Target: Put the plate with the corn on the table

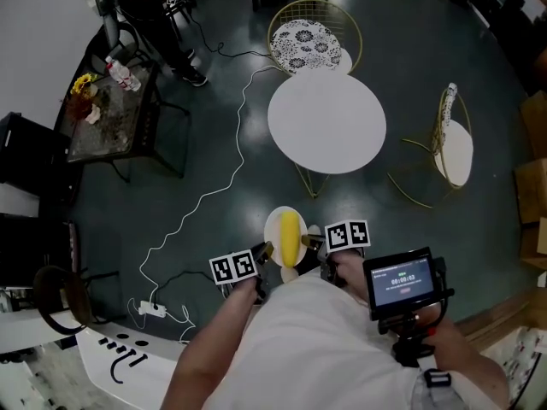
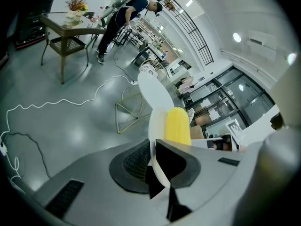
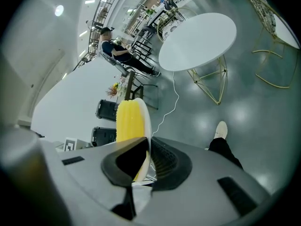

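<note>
small round white plate (image 1: 275,227): side rims hidden in jaws of left gripper (image 1: 267,251), right gripper (image 1: 313,241) | black handheld screen (image 1: 402,284): print too small | dark-clothed person (image 1: 158,28): cut by top edge

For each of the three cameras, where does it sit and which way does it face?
Head view: on the person's head, facing steeply down at the table and floor; shirt, forearms, left gripper and right gripper show.
Left gripper view: on the left gripper, facing along its jaws, closed on the plate rim, toward the table.
Right gripper view: on the right gripper, facing along its jaws, closed on the opposite rim; a shoe and trouser leg show.
Shared: both gripper views see the corn and the table.
</note>
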Available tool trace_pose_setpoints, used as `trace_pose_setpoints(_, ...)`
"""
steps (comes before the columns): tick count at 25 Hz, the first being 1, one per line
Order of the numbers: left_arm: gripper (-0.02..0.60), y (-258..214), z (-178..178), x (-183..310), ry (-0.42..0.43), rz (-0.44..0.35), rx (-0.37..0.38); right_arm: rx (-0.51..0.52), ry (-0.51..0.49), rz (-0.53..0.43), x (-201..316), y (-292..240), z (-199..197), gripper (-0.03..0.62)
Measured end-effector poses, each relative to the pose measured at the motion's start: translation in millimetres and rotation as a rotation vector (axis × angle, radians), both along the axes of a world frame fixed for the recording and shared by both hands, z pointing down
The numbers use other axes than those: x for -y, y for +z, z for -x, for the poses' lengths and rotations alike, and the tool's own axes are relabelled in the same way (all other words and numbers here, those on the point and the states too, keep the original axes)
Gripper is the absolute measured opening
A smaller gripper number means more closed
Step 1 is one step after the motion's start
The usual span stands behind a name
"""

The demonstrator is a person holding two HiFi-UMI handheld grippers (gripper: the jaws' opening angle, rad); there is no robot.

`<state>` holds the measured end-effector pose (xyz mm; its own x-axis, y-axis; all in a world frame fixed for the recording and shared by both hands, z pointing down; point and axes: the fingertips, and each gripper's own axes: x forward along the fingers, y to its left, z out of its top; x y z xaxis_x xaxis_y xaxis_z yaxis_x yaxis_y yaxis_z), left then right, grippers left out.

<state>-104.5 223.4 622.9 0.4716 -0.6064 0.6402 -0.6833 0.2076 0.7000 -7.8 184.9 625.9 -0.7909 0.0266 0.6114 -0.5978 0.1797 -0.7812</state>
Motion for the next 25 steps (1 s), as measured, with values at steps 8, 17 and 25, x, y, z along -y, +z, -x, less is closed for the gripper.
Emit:
trace_pose_setpoints(8,0.043,1,9,30,-0.004,0.015,-0.001,-0.008,-0.011,0.018,30,1,9,0.037)
trace_pose_setpoints(17,0.043,5,12,78,0.002,0.037,0.001,-0.01,-0.01,0.039,77,6,12,0.037)
trace_pose_setpoints(25,0.043,4,9,119,0.007,0.037,0.006,0.008,-0.004,0.024,119,3,9,0.037)
